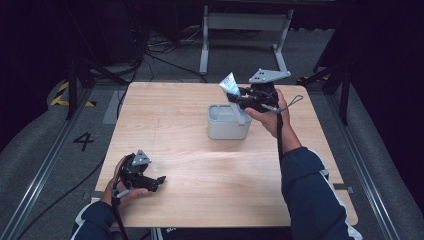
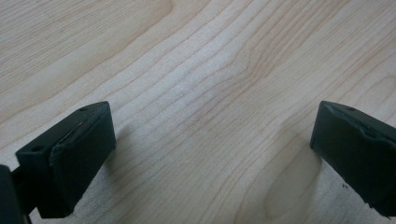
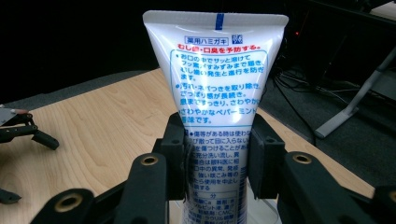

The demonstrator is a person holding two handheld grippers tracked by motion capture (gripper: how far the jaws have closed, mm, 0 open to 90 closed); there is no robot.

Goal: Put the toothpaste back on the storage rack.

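The left tool (image 1: pixel 161 180) rests wide open and holds nothing on the pale wooden surface (image 1: pixel 190 165). The right tool (image 1: pixel 242 98) pinches a white plastic tube (image 1: pixel 231 86) above the small grey box (image 1: pixel 227 122). A loose pinch could let the tube slip and miss the box.

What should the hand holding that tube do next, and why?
Probably lower it into the grey box. The right gripper is shut on the tube, which hangs tilted just above the box's open top, and the left gripper rests open on the table.
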